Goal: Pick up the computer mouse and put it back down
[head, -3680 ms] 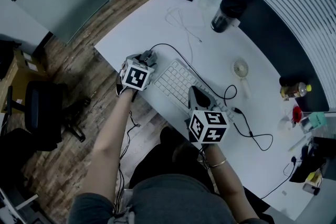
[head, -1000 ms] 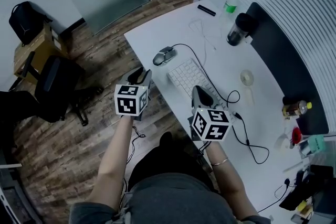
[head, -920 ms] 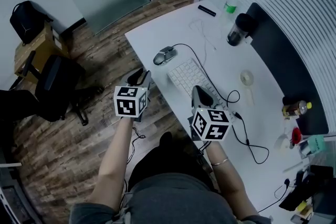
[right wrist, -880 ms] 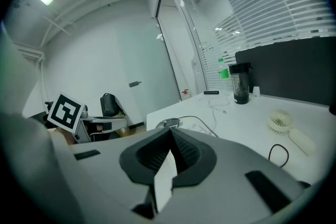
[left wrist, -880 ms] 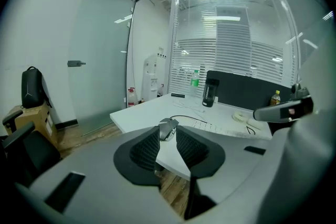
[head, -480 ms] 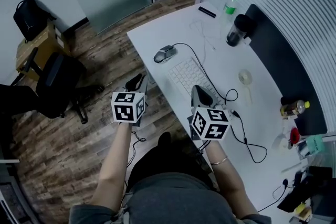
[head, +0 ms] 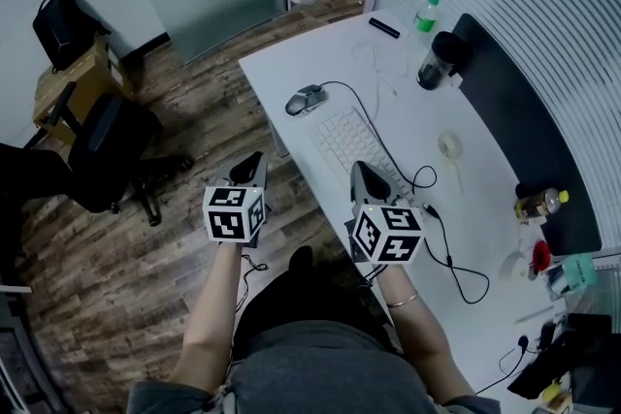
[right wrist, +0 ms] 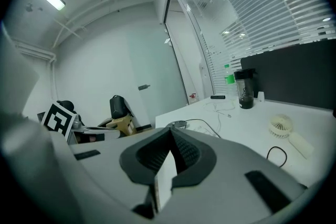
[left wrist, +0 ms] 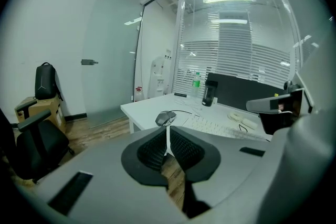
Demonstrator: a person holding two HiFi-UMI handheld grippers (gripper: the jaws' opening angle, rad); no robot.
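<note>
The computer mouse (head: 306,99) looks grey with darker parts, though it is small here. It lies flat on the white desk (head: 281,63), near the desk's left edge, just beyond the keyboard (head: 347,143). Its black cable (head: 340,83) curves away.

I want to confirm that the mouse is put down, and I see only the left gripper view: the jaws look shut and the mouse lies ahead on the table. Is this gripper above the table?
Observer: No. In the head view the left gripper, whose jaws have just been closing on nothing, hangs over the wooden floor, short of the table where the computer mouse lies.
Operator: And the right gripper's jaws?
Observer: The right gripper view shows the right gripper shut, with nothing between its jaws.
Operator: Where is it?
Observer: Above the table's near edge, by the keyboard.
</note>
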